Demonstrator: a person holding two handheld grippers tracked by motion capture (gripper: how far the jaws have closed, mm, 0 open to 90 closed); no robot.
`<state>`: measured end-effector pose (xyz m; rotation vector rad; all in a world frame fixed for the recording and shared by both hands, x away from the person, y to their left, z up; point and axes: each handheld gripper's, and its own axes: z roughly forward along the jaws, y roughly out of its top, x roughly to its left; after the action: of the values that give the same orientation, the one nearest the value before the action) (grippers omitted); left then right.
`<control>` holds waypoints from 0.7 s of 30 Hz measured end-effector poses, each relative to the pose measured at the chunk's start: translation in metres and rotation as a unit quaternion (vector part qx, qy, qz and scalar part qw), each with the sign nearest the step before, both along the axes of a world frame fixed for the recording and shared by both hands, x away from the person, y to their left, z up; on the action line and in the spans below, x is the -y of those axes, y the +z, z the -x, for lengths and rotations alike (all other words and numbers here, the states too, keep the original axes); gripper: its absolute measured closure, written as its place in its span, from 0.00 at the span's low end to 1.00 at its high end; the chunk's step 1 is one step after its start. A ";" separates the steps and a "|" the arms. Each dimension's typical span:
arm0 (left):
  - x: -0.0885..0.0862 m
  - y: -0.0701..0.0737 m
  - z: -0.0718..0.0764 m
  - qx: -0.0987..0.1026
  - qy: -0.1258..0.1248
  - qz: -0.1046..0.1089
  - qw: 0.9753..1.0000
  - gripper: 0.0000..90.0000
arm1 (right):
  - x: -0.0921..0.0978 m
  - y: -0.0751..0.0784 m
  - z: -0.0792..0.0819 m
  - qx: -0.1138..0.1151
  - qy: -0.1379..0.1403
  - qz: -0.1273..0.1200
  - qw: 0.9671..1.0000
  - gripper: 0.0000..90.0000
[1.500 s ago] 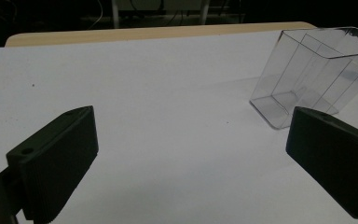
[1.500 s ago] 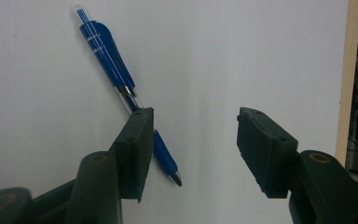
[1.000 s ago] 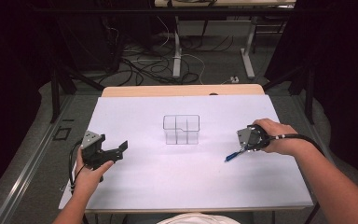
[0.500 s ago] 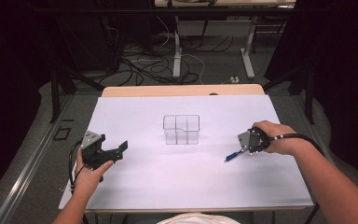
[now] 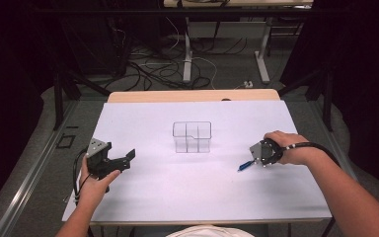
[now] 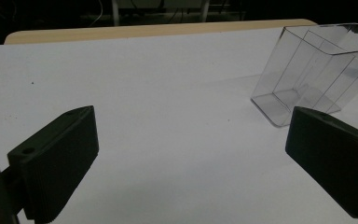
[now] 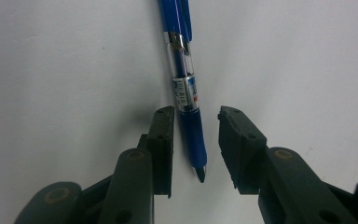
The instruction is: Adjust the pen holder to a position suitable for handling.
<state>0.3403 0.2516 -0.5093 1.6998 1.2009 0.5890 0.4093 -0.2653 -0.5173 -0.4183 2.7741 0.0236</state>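
While the pen [image 7: 185, 88] lies flat on the white surface [image 5: 197, 192], right of the clear box [image 5: 192, 137], the right gripper [image 7: 196, 135] straddles its tip end, jaws parted and not quite touching it. Off at the left, the left gripper [image 5: 123, 160] is wide open, holding nothing.

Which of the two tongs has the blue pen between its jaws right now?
The right tongs: the blue pen lies on the white table between their partly open jaws, tip toward the camera. The left tongs gape wide with nothing between, facing the clear divided box.
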 end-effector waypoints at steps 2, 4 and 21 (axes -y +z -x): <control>0.000 0.000 0.000 0.000 0.000 -0.001 1.000 0.03 | 0.000 -0.001 0.000 0.000 0.003 -0.001 1.000 0.74; 0.000 0.000 0.000 0.000 0.000 -0.001 1.000 0.03 | -0.001 -0.004 0.000 -0.003 0.001 -0.003 1.000 0.75; 0.000 0.000 0.000 0.001 0.000 -0.002 1.000 0.03 | -0.005 -0.012 0.001 0.003 0.021 0.013 1.000 0.88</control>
<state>0.3399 0.2515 -0.5088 1.7026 1.2003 0.5934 0.4082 -0.2607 -0.5290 -0.4814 2.7616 -0.0032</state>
